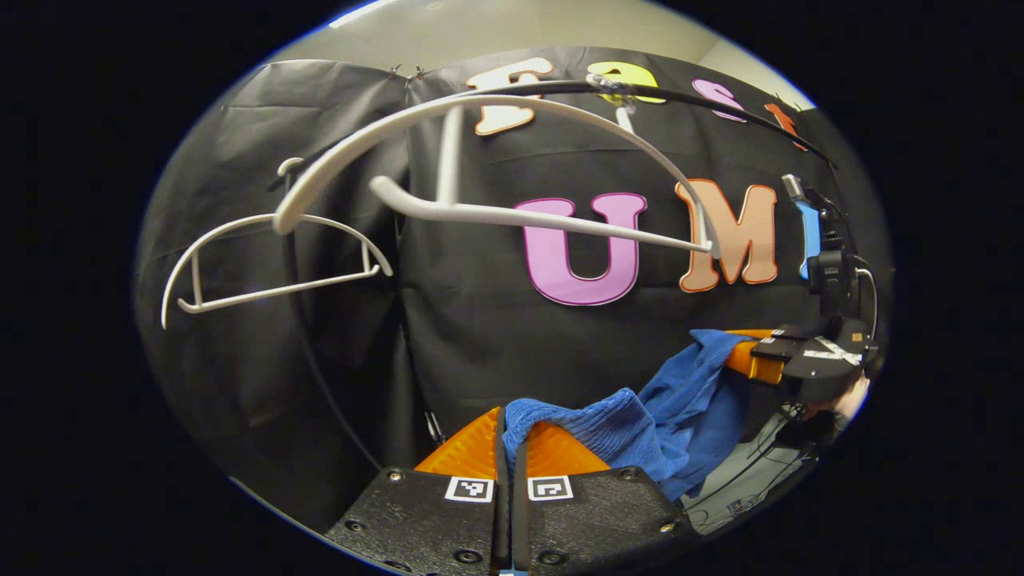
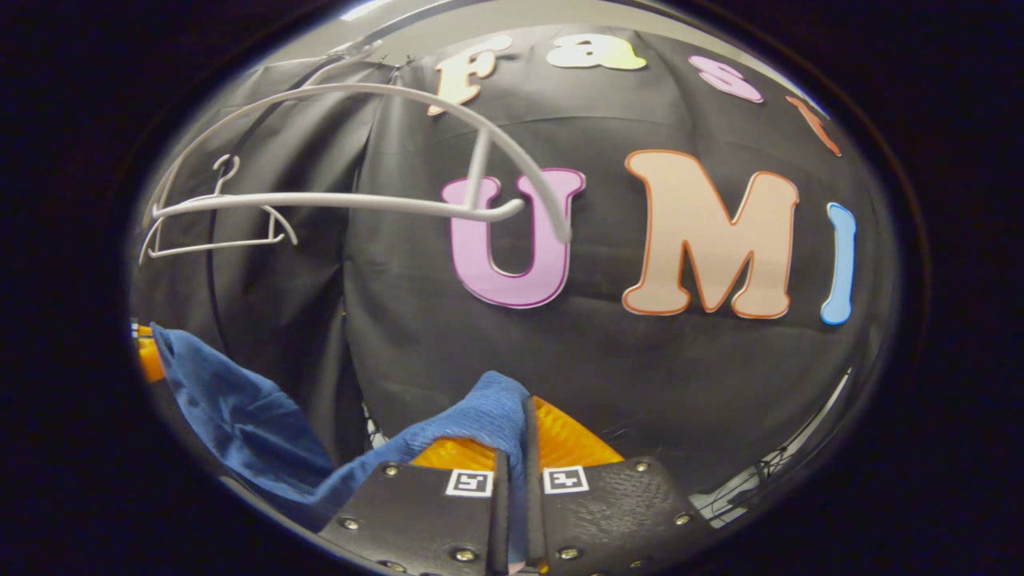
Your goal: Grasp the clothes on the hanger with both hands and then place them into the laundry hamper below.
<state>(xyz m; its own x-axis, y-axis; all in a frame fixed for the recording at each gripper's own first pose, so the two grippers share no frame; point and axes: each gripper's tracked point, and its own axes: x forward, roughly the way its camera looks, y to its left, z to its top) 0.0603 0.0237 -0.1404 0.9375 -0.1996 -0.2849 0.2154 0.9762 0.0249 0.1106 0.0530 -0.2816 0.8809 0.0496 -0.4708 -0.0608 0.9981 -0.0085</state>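
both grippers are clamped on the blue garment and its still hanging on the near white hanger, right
Not quite. Both grippers are clamped on the blue garment, but it is off the near white hanger, which hangs bare above in the left gripper view. The cloth stretches between the left gripper and the right gripper, below the hanger.

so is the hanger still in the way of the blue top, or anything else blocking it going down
No. The blue top hangs free between both tools, below the bare hanger. The hamper isn't visible, so the path down can't be checked.
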